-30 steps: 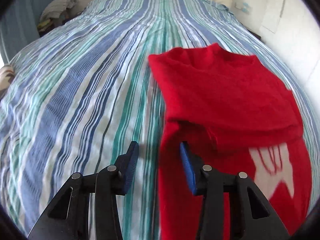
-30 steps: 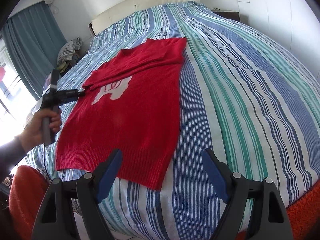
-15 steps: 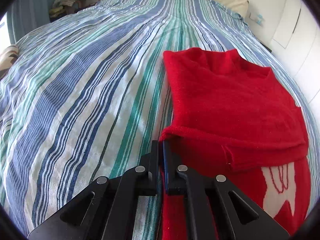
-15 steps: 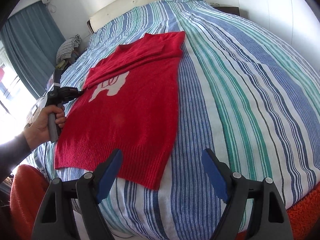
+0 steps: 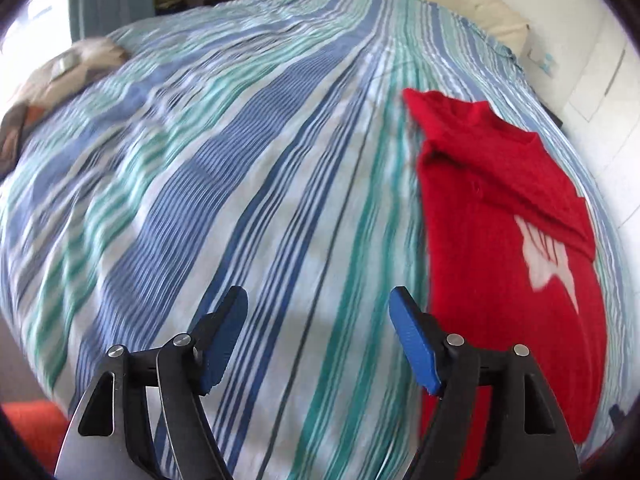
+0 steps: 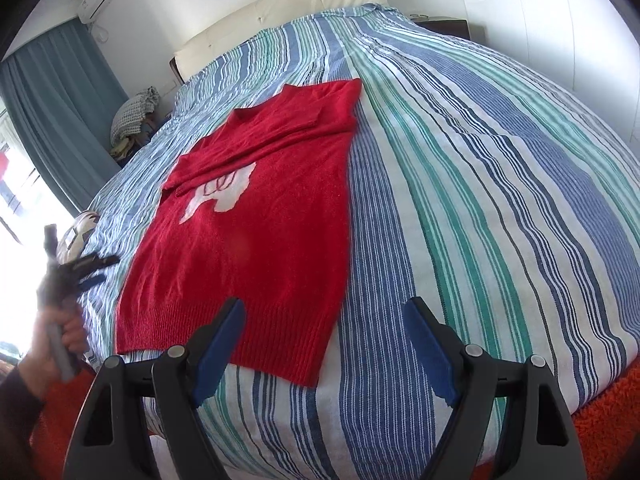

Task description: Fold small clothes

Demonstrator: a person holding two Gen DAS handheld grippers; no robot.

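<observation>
Left wrist: jaws wide – red sweater [image 5: 500, 264] beside.

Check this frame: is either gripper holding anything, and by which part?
Nothing is held. The left gripper and right gripper are both open and empty; the sweater lies on the bed.

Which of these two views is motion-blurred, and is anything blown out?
Left wrist view: bedspread stripes smear, worst at left; the left tongs stay sharp. Right wrist view: red sweater and stripes crisp, but the window at the left edge is overexposed, and the hand below it is blurred.
</observation>
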